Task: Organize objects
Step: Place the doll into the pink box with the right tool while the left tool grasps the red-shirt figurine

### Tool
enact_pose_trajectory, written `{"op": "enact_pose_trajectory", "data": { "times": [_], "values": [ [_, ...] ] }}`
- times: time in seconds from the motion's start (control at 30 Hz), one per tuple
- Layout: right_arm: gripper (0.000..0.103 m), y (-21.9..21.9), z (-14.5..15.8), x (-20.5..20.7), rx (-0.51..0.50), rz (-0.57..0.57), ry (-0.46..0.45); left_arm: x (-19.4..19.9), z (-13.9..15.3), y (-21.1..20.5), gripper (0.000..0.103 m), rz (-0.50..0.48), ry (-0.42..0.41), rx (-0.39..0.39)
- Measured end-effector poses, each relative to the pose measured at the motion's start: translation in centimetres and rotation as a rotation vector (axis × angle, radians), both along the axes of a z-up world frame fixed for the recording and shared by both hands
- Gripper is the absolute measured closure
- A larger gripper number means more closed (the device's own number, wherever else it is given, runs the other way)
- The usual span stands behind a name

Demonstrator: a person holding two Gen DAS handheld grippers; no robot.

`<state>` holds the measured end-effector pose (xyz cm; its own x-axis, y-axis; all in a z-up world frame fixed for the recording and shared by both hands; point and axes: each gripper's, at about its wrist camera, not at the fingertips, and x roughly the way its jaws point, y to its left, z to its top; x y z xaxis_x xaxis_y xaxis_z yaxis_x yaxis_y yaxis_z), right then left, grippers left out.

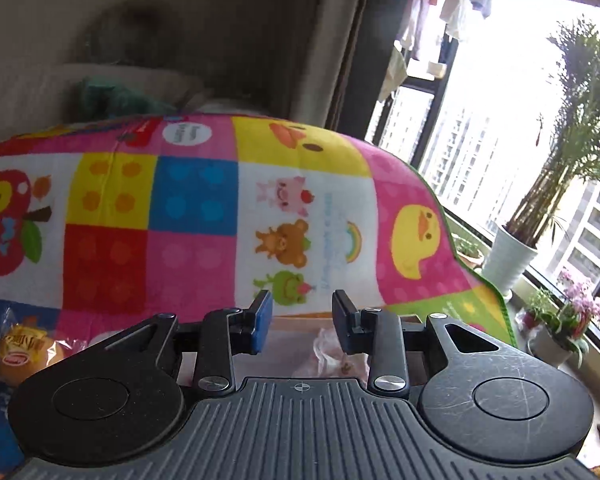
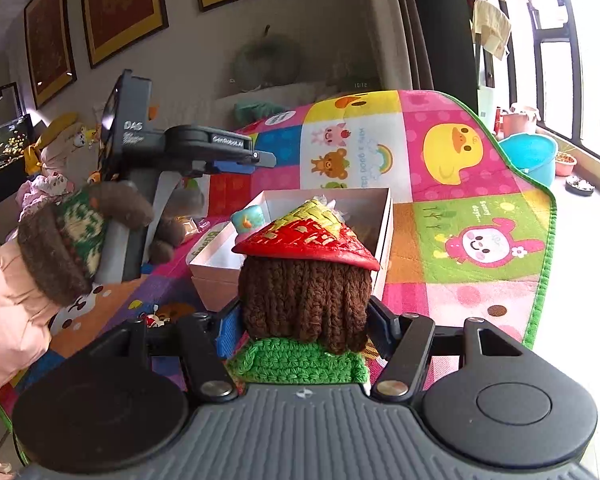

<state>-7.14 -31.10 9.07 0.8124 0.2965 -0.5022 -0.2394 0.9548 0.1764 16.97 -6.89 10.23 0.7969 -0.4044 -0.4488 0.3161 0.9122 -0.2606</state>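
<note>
My right gripper [image 2: 304, 320] is shut on a crocheted doll [image 2: 304, 300] with brown yarn hair, a red and yellow woven hat and a green top. It holds the doll just in front of an open white box [image 2: 384, 216] on the colourful mat [image 2: 480, 216]. A small blue item [image 2: 247, 216] sits at the box's left rim. My left gripper [image 1: 302, 320] is open and empty above the box's inside [image 1: 284, 344], where a clear plastic wrapper [image 1: 332, 354] lies. The left gripper also shows in the right wrist view [image 2: 260, 158], hovering left of the box.
A wrapped bun [image 1: 24, 350] lies on the mat at the left. A person's arm with a knitted cuff [image 2: 60, 240] holds the left gripper. Stuffed toys [image 2: 56, 148] sit at the back left. Potted plants [image 1: 512, 256] and a blue basin [image 2: 532, 156] stand by the window.
</note>
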Motion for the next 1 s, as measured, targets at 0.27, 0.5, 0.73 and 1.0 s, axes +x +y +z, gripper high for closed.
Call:
{"op": "enact_pose_trajectory", "data": {
  "times": [0.27, 0.5, 0.73, 1.0],
  "values": [
    [0.040, -0.6, 0.2, 1.8, 0.032, -0.023, 0.034, -5.7, -2.3, 5.8, 0.067, -0.009, -0.015, -0.056],
    [0.040, 3.2, 4.4, 8.6, 0.162, 0.084, 0.009, -12.0, -6.0, 11.9, 0.067, -0.004, 0.020, -0.113],
    [0.040, 9.7, 1.4, 20.6, 0.163, -0.007, 0.187, -14.4, -8.3, 15.7, 0.067, 0.027, 0.076, -0.160],
    [0.039, 11.7, -3.4, 21.4, 0.065, -0.051, 0.330, -14.8, -8.9, 17.4, 0.067, 0.032, 0.095, -0.193]
  ]
}}
